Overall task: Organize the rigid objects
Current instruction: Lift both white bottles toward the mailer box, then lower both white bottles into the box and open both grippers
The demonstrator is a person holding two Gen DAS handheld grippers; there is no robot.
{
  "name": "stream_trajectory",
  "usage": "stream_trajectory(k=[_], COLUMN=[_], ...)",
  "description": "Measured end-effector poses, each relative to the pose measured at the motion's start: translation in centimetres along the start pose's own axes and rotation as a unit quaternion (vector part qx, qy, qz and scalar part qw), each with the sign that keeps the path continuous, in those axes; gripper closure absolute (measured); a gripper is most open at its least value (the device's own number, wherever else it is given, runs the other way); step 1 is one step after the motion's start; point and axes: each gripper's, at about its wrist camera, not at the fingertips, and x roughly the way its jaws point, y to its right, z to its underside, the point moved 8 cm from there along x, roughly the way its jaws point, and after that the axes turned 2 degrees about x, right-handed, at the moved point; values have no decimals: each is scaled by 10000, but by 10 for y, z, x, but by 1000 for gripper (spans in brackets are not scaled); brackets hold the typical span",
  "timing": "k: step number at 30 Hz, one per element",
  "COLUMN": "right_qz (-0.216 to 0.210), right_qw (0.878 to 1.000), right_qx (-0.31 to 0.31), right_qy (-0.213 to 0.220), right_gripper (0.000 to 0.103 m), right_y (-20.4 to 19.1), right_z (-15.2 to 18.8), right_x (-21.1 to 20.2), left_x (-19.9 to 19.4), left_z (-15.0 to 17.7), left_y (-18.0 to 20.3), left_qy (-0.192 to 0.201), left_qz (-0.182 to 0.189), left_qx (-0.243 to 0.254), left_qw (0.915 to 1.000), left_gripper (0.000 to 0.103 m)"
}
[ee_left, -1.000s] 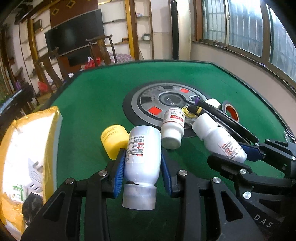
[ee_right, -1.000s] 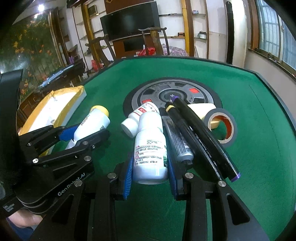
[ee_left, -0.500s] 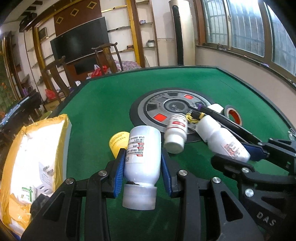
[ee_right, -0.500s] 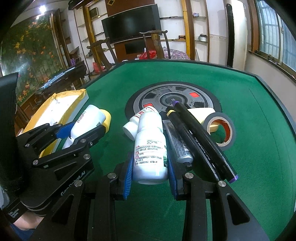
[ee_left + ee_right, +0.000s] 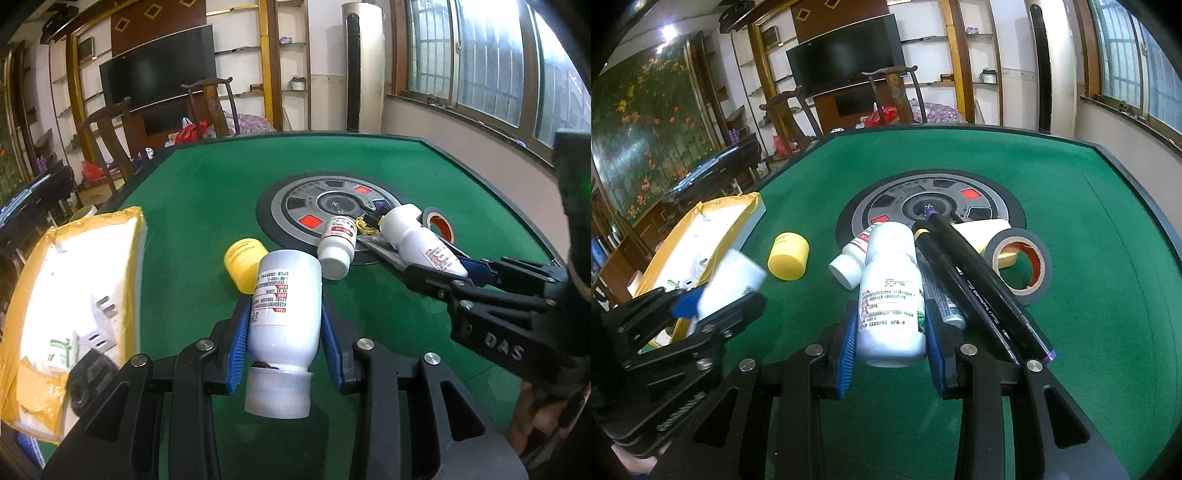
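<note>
Left gripper (image 5: 283, 328): blue pads clamped on a wide white plastic bottle with printed label (image 5: 284, 306), lifted over the green felt table (image 5: 207, 206). Right gripper (image 5: 891, 334) pinches a second white labelled bottle (image 5: 891, 291) among the black marker pens (image 5: 975, 284).

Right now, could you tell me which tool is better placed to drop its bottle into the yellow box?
Left. The left tool holds its bottle beside the yellow box; the right tool is farther away.
</note>
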Motion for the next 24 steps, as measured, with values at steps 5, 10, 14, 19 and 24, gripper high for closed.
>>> stream_trajectory(k=[5, 10, 14, 19, 24], right_qz=[68, -149, -322, -653, -828], right_qw=[10000, 9996, 9992, 9973, 9965], right_qx=[55, 216, 245, 320, 97], right_qy=[47, -58, 26, -68, -6], right_gripper=[73, 73, 73, 73, 73], right_y=[3, -1, -14, -33, -62], right_z=[-1, 2, 1, 7, -2], right_x=[0, 3, -5, -9, -17], left_x=[-14, -20, -26, -34, -44], left_z=[2, 3, 0, -3, -8], left_y=[-9, -18, -23, -32, -53], left_qy=[109, 156, 241, 309, 433], left_qz=[-9, -16, -12, -36, -58], left_qx=[-62, -216, -294, -331, -549], left_qw=[9999, 9996, 9993, 9990, 9975], left_gripper=[70, 70, 70, 71, 71])
